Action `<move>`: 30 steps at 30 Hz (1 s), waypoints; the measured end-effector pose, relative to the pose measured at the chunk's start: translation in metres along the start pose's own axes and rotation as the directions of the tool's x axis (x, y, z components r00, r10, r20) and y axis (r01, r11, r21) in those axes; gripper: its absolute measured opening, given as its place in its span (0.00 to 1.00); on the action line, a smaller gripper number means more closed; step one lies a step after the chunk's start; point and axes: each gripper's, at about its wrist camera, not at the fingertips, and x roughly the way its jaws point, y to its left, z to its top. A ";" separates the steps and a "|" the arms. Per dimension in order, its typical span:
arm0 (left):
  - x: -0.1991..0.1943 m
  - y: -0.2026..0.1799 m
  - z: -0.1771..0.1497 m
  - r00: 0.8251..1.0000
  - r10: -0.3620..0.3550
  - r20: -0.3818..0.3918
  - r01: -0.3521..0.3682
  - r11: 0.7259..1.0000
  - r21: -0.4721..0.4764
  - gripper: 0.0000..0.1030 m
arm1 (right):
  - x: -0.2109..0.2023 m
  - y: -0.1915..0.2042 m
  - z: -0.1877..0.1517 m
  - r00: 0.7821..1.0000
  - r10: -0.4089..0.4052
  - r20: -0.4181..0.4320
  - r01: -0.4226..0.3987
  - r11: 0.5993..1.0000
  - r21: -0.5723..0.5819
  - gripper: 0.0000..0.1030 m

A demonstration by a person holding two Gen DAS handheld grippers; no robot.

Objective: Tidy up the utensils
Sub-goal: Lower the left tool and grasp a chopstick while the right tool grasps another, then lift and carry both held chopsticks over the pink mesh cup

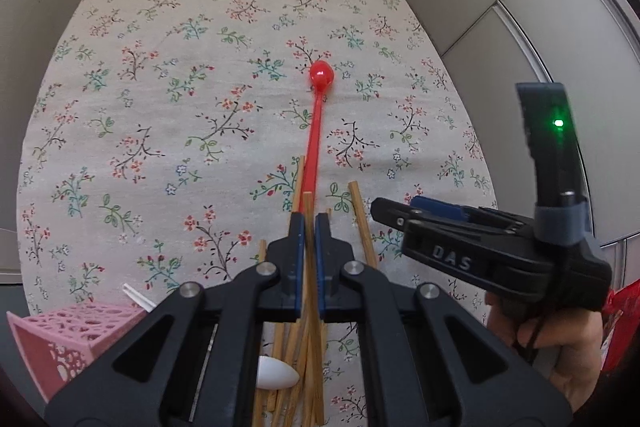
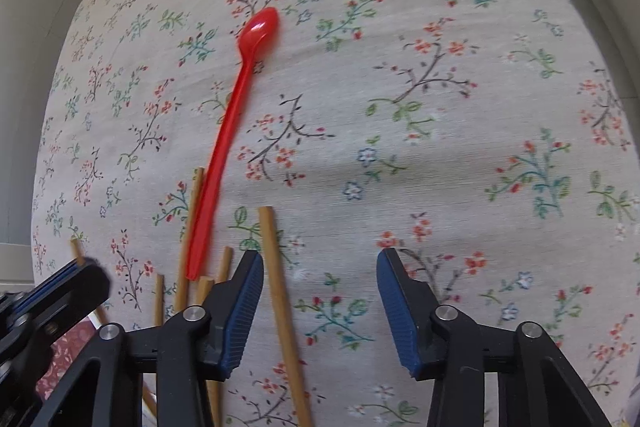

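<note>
With my left hand-held gripper (image 1: 308, 227) pinching one chopstick (image 1: 307, 205) above the bench (image 1: 120, 107) pile and my right hand-held gripper (image 2: 320, 267) spread beside another, I feared it would slip or snag its neighbours.

Spoon (image 2: 236, 115) on tablecloth (image 2: 440, 147), beside chopsticks (image 2: 280, 287)

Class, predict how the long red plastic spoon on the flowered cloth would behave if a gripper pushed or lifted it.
The red spoon is thin and long, so probably light and slightly flexible. Its glossy plastic may slip between pads. Lying flat on the tablecloth, it would likely slide or pivot, not roll.
</note>
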 end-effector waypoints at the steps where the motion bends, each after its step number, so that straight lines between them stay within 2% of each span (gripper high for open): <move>1: -0.008 0.000 -0.002 1.000 0.004 0.016 -0.004 1.000 0.006 0.06 | 0.003 0.003 0.000 1.000 0.004 -0.004 -0.004 1.000 -0.003 0.47; 6: -0.039 0.001 -0.015 0.997 -0.004 0.077 0.003 1.000 0.008 0.06 | 0.018 0.016 -0.001 1.000 -0.011 -0.018 0.011 0.999 -0.031 0.42; 11: -0.057 0.009 -0.026 0.990 -0.042 0.138 0.045 0.999 -0.020 0.05 | 0.022 0.030 -0.005 0.996 -0.092 0.021 0.094 0.990 -0.106 0.39; 13: -0.058 0.013 -0.029 0.988 -0.057 0.143 0.063 0.998 -0.032 0.05 | 0.024 0.038 -0.010 0.985 -0.166 0.052 0.172 0.971 -0.163 0.21; 14: -0.059 0.013 -0.030 0.987 -0.062 0.145 0.067 0.997 -0.026 0.05 | 0.024 0.041 -0.013 0.978 -0.198 0.068 0.207 0.960 -0.187 0.17; 15: -0.061 0.013 -0.031 0.986 -0.060 0.153 0.063 0.998 -0.016 0.05 | 0.024 0.042 -0.015 0.977 -0.199 0.076 0.211 0.956 -0.202 0.08; 20: -0.083 0.016 -0.043 0.977 -0.071 0.200 0.070 0.997 0.014 0.05 | 0.008 0.044 -0.027 0.971 -0.214 0.110 0.234 0.944 -0.230 0.06; 24: -0.107 0.017 -0.056 0.964 -0.080 0.253 0.071 0.997 0.042 0.05 | -0.031 0.050 -0.042 0.964 -0.191 0.188 0.232 0.946 -0.229 0.06; 30: -0.147 0.018 -0.074 0.936 -0.085 0.342 0.061 0.995 0.080 0.05 | -0.092 0.055 -0.076 0.940 -0.125 0.318 0.206 0.950 -0.234 0.06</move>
